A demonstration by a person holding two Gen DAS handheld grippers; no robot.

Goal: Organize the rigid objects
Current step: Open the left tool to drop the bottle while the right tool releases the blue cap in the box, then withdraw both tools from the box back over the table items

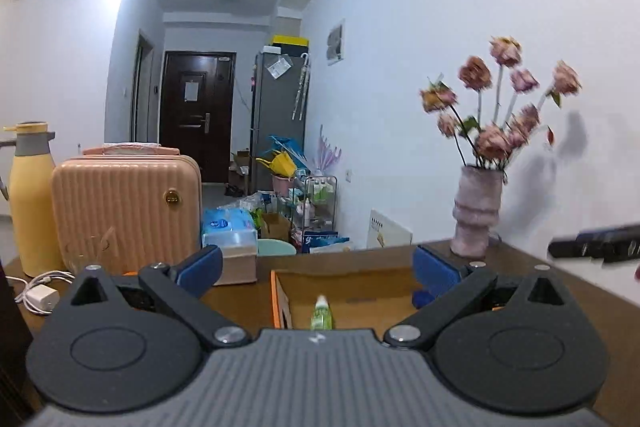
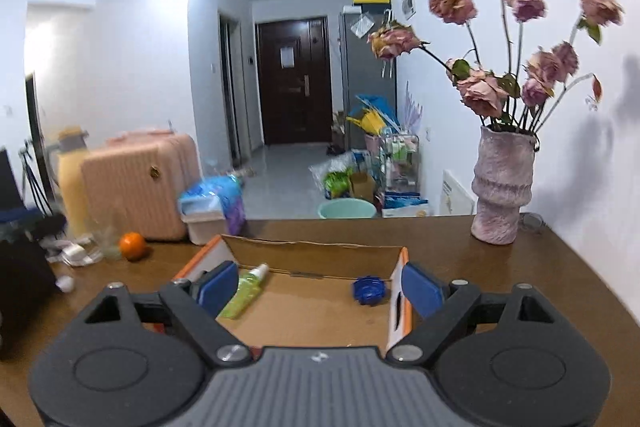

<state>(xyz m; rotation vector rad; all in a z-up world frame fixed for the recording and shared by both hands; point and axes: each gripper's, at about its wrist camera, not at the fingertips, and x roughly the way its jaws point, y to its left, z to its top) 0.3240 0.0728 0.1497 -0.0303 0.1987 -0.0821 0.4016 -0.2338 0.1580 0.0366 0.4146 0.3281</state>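
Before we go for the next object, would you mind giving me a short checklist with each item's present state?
1. Left tool open, nothing held: ok.
2. Right tool open, nothing held: ok.
3. Cardboard box open-topped, with bare floor: ok.
4. Green bottle and blue round piece lie inside the box: ok.
5. Orange on the table, outside the box: not ok.
6. Path to the orange unobstructed: cannot tell.

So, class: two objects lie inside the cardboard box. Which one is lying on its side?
The green bottle, lying on its side at the box's left wall with its white cap pointing away. The blue round object sits near the right wall.
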